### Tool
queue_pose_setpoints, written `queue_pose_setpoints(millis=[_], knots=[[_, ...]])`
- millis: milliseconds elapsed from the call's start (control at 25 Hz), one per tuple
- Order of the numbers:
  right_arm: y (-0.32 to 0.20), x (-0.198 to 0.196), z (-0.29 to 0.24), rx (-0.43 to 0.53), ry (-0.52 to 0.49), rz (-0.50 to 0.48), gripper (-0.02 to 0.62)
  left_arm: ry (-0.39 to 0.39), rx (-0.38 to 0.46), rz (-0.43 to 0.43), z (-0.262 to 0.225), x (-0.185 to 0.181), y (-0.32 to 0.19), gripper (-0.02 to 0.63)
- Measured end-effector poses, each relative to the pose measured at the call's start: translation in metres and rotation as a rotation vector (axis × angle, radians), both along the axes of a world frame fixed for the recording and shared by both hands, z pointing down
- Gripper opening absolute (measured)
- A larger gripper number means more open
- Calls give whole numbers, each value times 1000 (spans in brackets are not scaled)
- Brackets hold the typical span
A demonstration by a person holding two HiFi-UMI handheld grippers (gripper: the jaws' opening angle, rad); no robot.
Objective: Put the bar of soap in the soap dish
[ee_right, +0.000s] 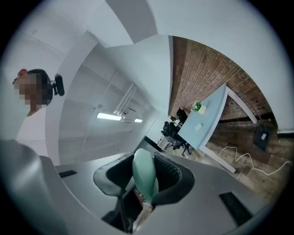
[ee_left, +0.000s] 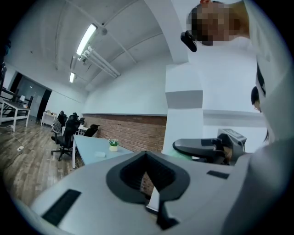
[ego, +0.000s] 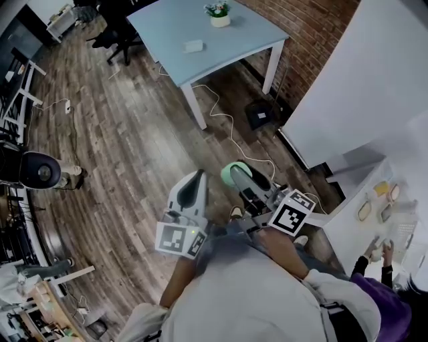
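A pale green bar of soap stands on edge between the pads of my right gripper, which is shut on it. In the head view the soap sticks out of the right gripper close to my body, above the wooden floor. My left gripper is beside it on the left, jaws together with nothing held, as the left gripper view also shows. Small dishes lie on a white counter at the far right, well apart from both grippers.
Another person's hands and purple sleeve are at the counter. A light blue table with a potted plant stands ahead. A white cable and a black box lie on the floor by the brick wall.
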State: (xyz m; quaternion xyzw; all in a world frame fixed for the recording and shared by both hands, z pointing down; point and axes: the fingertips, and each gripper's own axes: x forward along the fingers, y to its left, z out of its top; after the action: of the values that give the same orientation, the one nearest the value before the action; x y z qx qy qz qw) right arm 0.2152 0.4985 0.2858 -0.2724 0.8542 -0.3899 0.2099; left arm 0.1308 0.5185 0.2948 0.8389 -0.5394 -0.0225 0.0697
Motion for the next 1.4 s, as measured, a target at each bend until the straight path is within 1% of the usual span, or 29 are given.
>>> queue_pose_setpoints(millis=[80, 160, 440, 720, 960, 1400], knots=[[-2, 3, 1, 27, 52, -3, 137, -10, 2, -1, 1, 7, -2, 3], [-4, 4, 1, 41, 70, -7, 137, -16, -2, -2, 2, 10, -2, 3], [-13, 8, 0, 45, 64, -1, 137, -33, 1, -6, 1, 16, -12, 3], [-37, 8, 3, 41, 81, 18, 137, -15, 1, 14, 5, 14, -40, 3], [-69, -11, 4, 48, 114, 32, 137, -15, 14, 20, 3, -5, -77, 3], [-146, -69, 7, 44, 162, 70, 137, -19, 21, 55, 2, -63, -159, 3]])
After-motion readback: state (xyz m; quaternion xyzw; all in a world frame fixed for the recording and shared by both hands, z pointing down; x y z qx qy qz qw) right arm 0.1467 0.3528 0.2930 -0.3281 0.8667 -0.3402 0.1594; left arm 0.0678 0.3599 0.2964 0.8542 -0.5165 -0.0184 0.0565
